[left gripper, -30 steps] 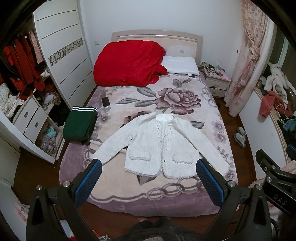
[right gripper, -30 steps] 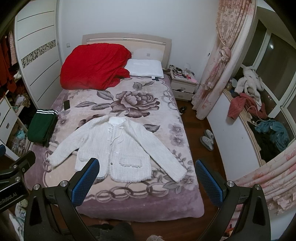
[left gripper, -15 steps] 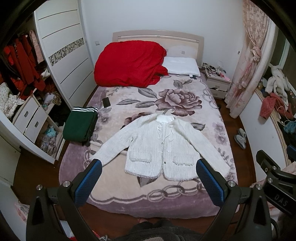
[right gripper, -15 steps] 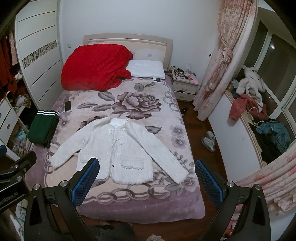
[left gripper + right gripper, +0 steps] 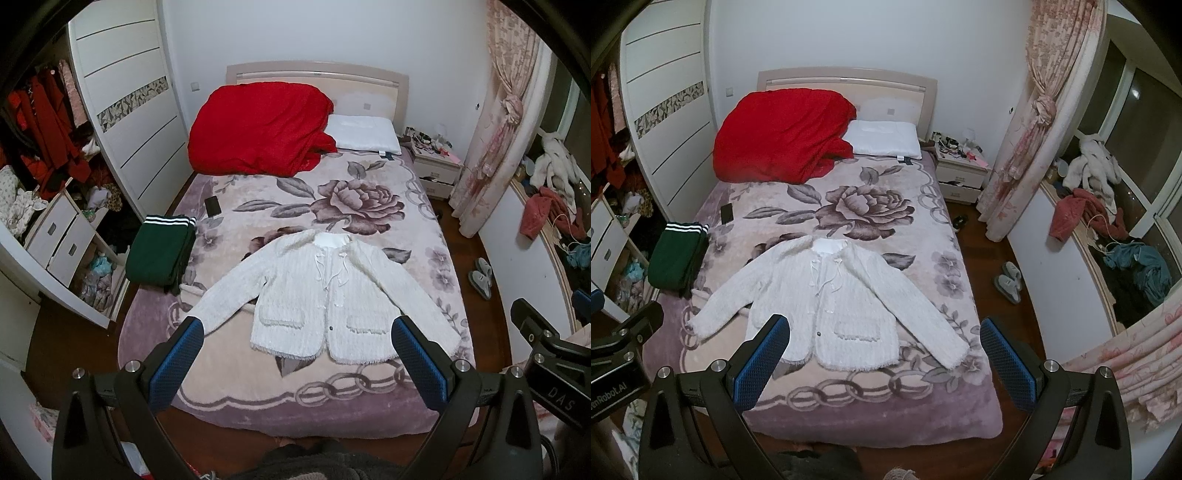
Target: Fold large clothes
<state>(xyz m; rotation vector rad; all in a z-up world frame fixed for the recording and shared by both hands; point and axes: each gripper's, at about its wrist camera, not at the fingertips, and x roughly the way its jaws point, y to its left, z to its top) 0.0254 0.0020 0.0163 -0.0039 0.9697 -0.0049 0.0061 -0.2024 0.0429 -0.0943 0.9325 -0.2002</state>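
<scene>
A white fluffy cardigan (image 5: pixel 325 295) lies flat, face up, sleeves spread, on the near half of the bed (image 5: pixel 258 398); it also shows in the right wrist view (image 5: pixel 831 299). My left gripper (image 5: pixel 295 362) is open and empty, held above the foot of the bed, short of the cardigan's hem. My right gripper (image 5: pixel 882 363) is open and empty, held above the bed's foot and right edge, apart from the cardigan.
A folded green garment (image 5: pixel 159 254) with white stripes lies at the bed's left edge, a black phone (image 5: pixel 213 206) behind it. A red quilt (image 5: pixel 258 133) and white pillow (image 5: pixel 364 134) are at the headboard. Wardrobe left, nightstand (image 5: pixel 960 177), curtain and slippers (image 5: pixel 1008 282) right.
Both grippers have drifted slightly; the bed and cardigan sit a little lower in the views. The cardigan has not moved and both grippers stay open.
</scene>
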